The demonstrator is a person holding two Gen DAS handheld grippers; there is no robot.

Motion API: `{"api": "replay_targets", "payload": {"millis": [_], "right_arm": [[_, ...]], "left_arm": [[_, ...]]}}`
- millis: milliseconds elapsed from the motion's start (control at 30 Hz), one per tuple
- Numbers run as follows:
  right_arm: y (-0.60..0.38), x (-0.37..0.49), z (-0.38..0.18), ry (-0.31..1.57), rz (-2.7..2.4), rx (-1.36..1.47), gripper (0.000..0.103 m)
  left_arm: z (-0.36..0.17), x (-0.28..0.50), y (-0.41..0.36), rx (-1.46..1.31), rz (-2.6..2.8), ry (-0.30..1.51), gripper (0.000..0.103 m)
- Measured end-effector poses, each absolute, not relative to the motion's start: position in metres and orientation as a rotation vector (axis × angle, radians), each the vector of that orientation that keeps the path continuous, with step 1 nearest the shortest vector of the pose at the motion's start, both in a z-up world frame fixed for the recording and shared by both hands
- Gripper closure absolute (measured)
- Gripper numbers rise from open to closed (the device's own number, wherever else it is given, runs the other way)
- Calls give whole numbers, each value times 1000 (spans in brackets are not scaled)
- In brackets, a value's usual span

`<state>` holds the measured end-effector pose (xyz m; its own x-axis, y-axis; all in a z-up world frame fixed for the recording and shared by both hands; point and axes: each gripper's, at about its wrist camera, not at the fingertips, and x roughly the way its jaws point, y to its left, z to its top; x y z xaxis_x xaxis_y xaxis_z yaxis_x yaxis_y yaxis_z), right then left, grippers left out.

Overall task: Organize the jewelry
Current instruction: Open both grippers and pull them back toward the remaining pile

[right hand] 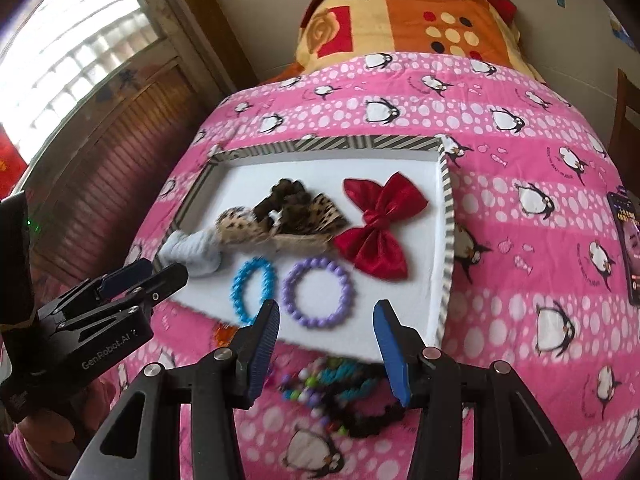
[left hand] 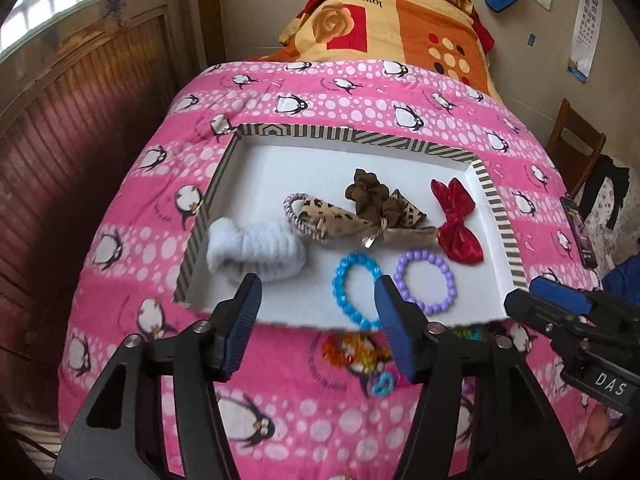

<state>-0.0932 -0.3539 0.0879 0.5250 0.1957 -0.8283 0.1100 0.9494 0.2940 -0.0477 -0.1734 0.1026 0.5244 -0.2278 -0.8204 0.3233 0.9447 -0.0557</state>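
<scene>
Right wrist view puts my spread right gripper (right hand: 326, 350) above the loose beads (right hand: 320, 384) at lower centre, just outside the tray (right hand: 446, 240), so I'd drop straight, pinch one strand only, left gripper (left hand: 316, 322) spread too.

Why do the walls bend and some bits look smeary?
Both wrist views are fisheye, so edges curve; in the left view the tray rim is sharp while loose beads near the fingers blur; in the right view the bead pile smears too.
</scene>
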Motion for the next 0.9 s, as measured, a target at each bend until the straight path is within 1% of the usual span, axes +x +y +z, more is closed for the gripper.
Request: {"api": "replay_targets", "payload": {"millis": [100, 567, 900], "right_arm": [[-346, -106, 88, 1023, 58, 328, 56], [-332, -165, 82, 1032, 26, 304, 55], [-326, -188, 71, 1058, 21, 291, 55]], "left_arm": [[105, -59, -167, 113, -329, 962, 41], [103, -109, -136, 122, -321, 953, 41], [93, -126, -124, 115, -337, 985, 40]]}}
